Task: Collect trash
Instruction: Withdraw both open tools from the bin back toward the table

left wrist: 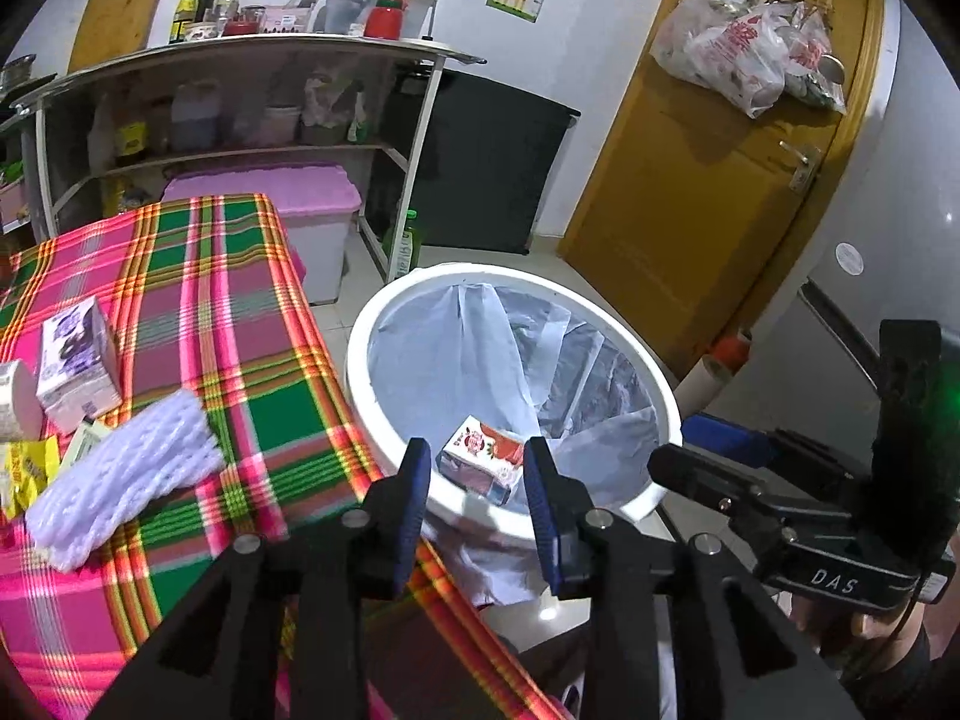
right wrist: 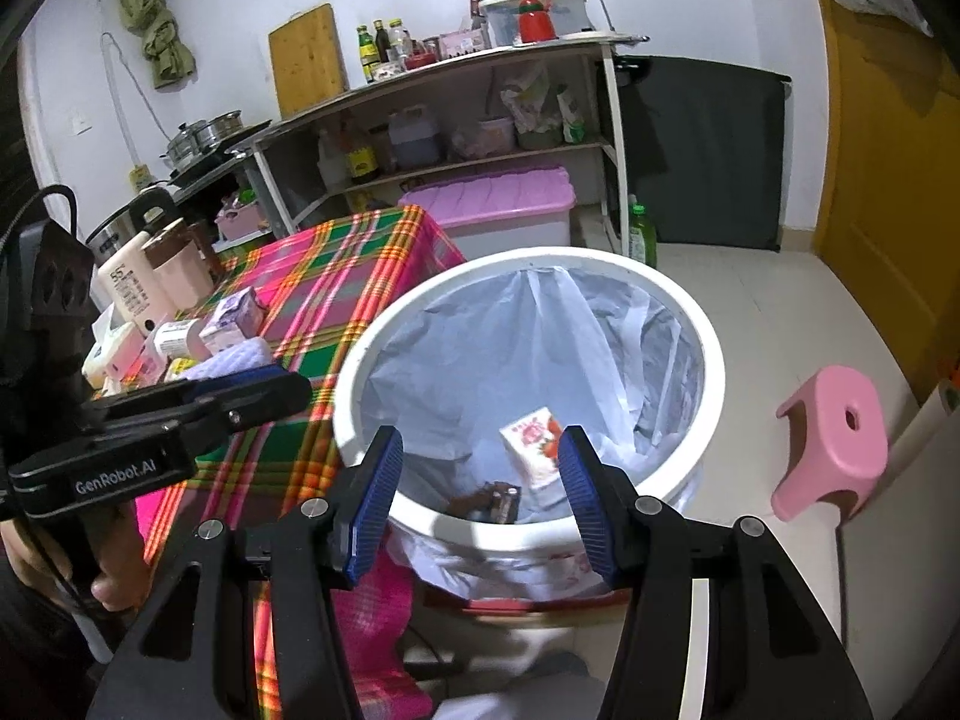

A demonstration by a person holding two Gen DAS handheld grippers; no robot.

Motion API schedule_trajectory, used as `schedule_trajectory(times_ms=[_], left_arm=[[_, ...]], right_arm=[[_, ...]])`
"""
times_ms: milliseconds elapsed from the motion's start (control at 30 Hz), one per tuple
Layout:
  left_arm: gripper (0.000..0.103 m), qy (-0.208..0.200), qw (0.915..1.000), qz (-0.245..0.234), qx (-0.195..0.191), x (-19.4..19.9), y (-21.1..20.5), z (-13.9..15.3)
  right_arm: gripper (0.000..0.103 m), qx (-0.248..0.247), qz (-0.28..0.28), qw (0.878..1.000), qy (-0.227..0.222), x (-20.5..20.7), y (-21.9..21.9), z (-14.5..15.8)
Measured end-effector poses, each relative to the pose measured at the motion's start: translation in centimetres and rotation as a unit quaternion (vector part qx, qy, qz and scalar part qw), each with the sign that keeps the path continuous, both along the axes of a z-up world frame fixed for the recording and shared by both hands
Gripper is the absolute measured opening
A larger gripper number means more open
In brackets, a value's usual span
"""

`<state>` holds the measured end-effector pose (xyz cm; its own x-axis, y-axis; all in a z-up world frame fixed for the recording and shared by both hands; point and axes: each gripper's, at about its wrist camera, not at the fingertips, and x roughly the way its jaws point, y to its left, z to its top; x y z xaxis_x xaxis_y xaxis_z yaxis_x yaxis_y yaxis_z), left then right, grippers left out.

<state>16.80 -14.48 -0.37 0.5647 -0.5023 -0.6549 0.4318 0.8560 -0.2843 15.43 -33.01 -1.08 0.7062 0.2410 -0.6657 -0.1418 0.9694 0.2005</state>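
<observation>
The left gripper (left wrist: 477, 471) is hanging with its jaws spread apart, gripping nothing. The right gripper (right wrist: 480, 480) is hovering just beside it, jaws likewise spread wide and gripping nothing.

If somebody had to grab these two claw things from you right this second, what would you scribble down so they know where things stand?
Left gripper: open, empty, held over the near rim of the trash bin.
Right gripper: open, empty, also above the bin.
Done: a red-and-white strawberry carton is in the bin's liner, with a dark item lower down that I cannot identify.
Left: on the plaid tablecloth there remain a purple-and-white carton, a white foam net sleeve and a yellow wrapper. Bottles at the table's far end may not be trash.
</observation>
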Motion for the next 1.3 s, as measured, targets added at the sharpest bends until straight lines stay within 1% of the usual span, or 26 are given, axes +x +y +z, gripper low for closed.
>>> schedule_trajectory(times_ms=[333,400,500,700,867,1067,1300], left_arm=[[0.034,-0.015,0.9992,0.036,0.002,-2.3,2.7,1.1],[0.039,-0.019,0.9987,0.047,0.003,-2.8,3.4,1.3],[0.04,-0.024,0.9979,0.06,0.005,-3.4,4.1,1.6],[0.045,-0.032,0.9956,0.086,0.015,-4.9,6.0,1.7],[0.045,-0.035,0.9931,0.109,0.025,-5.9,7.4,1.6],[0.045,-0.039,0.9913,0.123,0.025,-6.9,9.0,1.6],[0.045,-0.05,0.9884,0.139,0.038,-8.0,10.4,1.4]], right_arm=[[0.055,0.005,0.025,0.999,-0.02,-1.5,2.2,1.4],[0.055,-0.002,0.031,0.999,-0.024,-1.9,2.9,1.7],[0.055,-0.013,0.042,0.999,-0.031,-2.4,4.0,2.0],[0.055,-0.017,0.065,0.997,-0.033,-3.4,5.9,2.5],[0.055,-0.018,0.09,0.995,-0.037,-4.1,7.4,2.8],[0.055,-0.023,0.113,0.993,-0.037,-4.5,9.2,2.9],[0.055,-0.023,0.13,0.991,-0.033,-4.7,10.6,2.7]])
